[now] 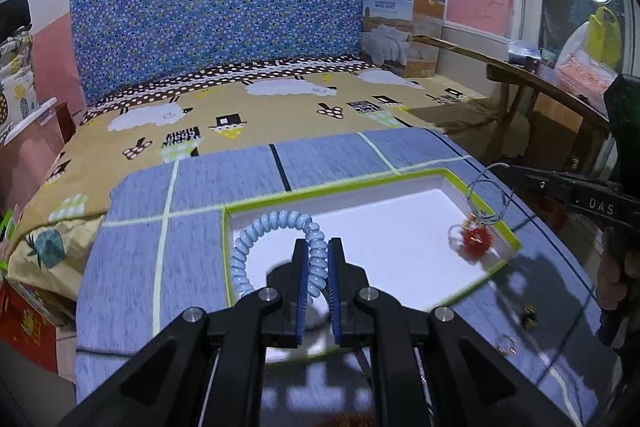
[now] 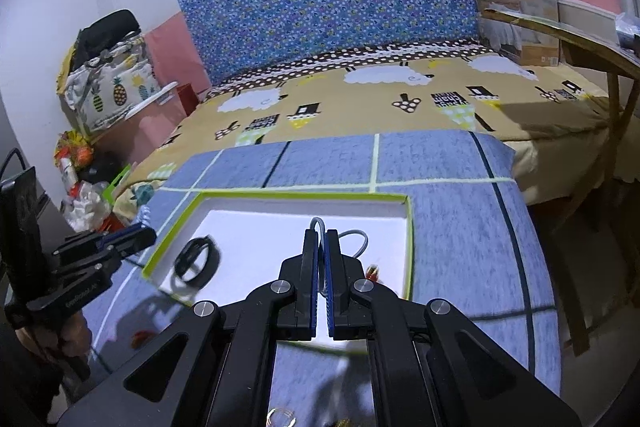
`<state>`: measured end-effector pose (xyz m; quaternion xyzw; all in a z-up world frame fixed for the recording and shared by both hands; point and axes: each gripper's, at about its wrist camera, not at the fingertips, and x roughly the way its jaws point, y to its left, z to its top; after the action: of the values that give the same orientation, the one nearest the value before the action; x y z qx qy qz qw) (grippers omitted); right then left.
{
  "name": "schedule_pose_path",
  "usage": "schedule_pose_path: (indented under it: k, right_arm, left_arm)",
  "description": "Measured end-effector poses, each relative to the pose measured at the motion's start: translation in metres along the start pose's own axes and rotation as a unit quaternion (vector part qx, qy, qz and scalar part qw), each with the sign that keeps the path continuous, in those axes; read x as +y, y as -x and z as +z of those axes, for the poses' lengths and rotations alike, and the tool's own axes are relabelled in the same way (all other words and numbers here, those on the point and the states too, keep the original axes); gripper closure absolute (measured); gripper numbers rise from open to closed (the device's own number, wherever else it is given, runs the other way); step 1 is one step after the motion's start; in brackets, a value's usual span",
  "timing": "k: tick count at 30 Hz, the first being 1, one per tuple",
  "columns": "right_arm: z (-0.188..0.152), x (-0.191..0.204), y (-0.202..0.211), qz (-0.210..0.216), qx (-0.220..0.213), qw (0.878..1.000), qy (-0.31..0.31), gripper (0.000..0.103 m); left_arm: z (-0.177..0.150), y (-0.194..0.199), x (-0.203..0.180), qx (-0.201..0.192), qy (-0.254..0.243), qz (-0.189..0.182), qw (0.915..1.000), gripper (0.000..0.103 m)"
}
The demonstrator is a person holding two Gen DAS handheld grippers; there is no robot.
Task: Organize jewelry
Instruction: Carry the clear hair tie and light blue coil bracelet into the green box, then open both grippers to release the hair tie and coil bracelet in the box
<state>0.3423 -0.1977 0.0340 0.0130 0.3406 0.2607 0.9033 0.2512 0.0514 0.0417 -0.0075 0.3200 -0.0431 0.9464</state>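
Observation:
My left gripper is shut on a light blue coiled bracelet and holds it over the white tray with a green rim. My right gripper is shut on a thin grey cord necklace over the same tray. The necklace's red pendant rests on the tray floor at its right side, and the cord loops up from it. A black band lies in the tray. My left gripper also shows in the right wrist view.
The tray sits on a blue checked cloth over a table. Small gold pieces and a ring lie on the cloth right of the tray. A small red piece lies on the cloth. A bed lies behind, a wooden table at right.

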Motion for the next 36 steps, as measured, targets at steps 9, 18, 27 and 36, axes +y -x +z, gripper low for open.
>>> schedule_pose_path:
  k: [9, 18, 27, 36]
  right_arm:
    - [0.022, -0.025, -0.042, -0.020, 0.014, 1.000, -0.013, 0.101]
    - [0.020, -0.039, -0.071, -0.032, 0.039, 0.998, -0.024, 0.100]
    - [0.015, -0.044, -0.083, -0.038, 0.058, 0.997, -0.032, 0.100]
    - [0.015, -0.046, -0.074, -0.041, 0.054, 0.997, -0.038, 0.089]
  left_arm:
    - [0.015, -0.051, 0.009, 0.025, -0.008, 0.018, 0.9995, 0.093]
    - [0.016, -0.087, 0.016, 0.057, -0.006, 0.032, 0.9978, 0.093]
    - [0.017, -0.100, 0.016, 0.078, -0.005, 0.032, 0.9964, 0.092]
    - [0.016, -0.101, 0.018, 0.090, 0.005, 0.024, 0.9956, 0.091]
